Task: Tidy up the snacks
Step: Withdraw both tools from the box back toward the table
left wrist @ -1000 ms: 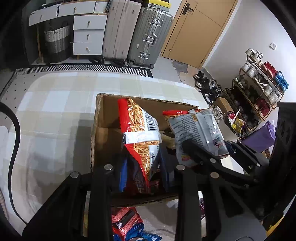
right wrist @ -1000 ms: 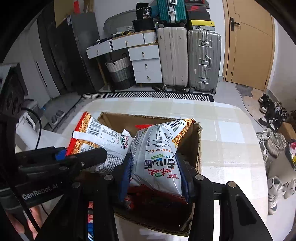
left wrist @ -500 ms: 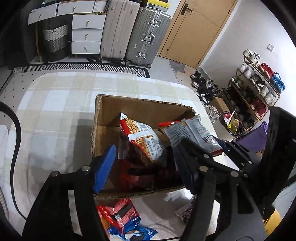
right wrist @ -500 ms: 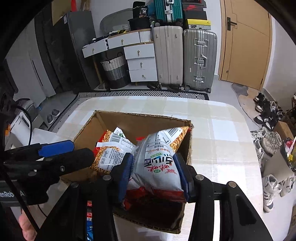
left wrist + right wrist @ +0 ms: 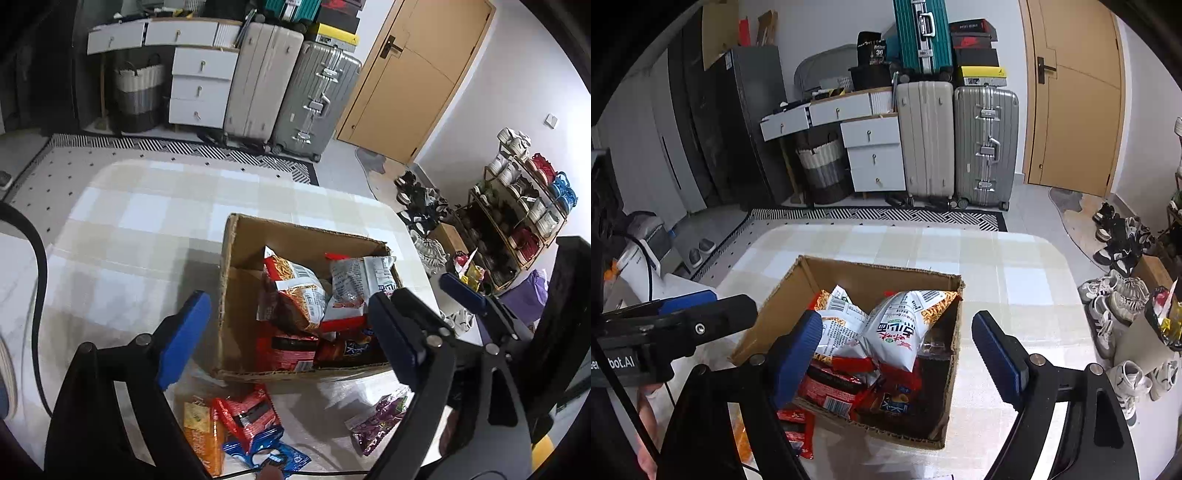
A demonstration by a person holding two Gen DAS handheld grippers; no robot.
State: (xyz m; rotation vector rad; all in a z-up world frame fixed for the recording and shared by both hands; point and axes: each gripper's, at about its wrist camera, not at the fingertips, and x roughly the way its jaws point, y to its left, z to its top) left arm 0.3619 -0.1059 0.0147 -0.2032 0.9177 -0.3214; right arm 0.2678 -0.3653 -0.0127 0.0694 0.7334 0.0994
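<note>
Left gripper (image 5: pixel 288 332) above cardboard box (image 5: pixel 236 266): jaws opening, nothing between. Right gripper (image 5: pixel 897 350): jaws opening, clear of white noodle bag (image 5: pixel 897 332). Both bags lie in box, mid-counter (image 5: pixel 147 221). Loose red packet (image 5: pixel 245 415) and purple packet (image 5: pixel 376 421) at near counter edge.

Our left gripper (image 5: pixel 288 332) and right gripper (image 5: pixel 905 350) are black, with ribbed blue pads (image 5: pixel 798 350), silver screws (image 5: pixel 434 341) and white lettering (image 5: pixel 617 363).
</note>
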